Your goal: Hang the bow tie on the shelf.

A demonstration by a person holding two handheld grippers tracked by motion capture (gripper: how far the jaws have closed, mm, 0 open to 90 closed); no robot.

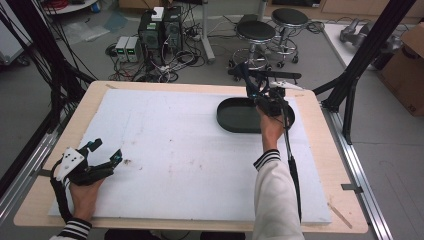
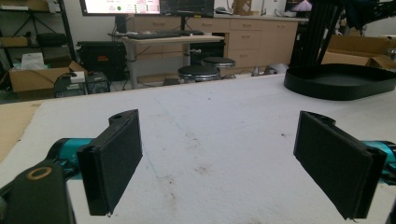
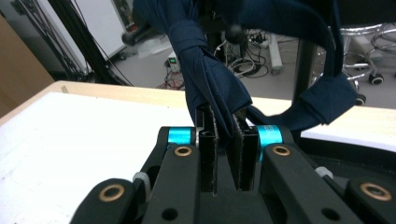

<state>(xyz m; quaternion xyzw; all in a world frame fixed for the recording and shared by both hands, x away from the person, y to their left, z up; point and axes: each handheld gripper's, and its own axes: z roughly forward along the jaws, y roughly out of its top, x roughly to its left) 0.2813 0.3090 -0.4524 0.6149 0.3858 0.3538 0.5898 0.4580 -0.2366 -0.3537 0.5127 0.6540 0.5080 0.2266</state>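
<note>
Right tongs [image 3: 225, 135] are clamped on a navy cloth [image 3: 210, 79] raised above the black tray [image 1: 235, 117] at the desk's far right, left tongs [image 2: 224, 163] rest apart, and the thin pinch could let it slip.

A pad [image 1: 165, 150] lies on the table [image 1: 45, 165]. A tray [image 1: 240, 116] sits on the pad's far right part. The right gripper [image 3: 226, 122] is above the tray, with a cloth [image 3: 210, 84] between its pads. The left gripper [image 1: 105, 151] is over the pad's near left corner, well apart from the tray.
</note>
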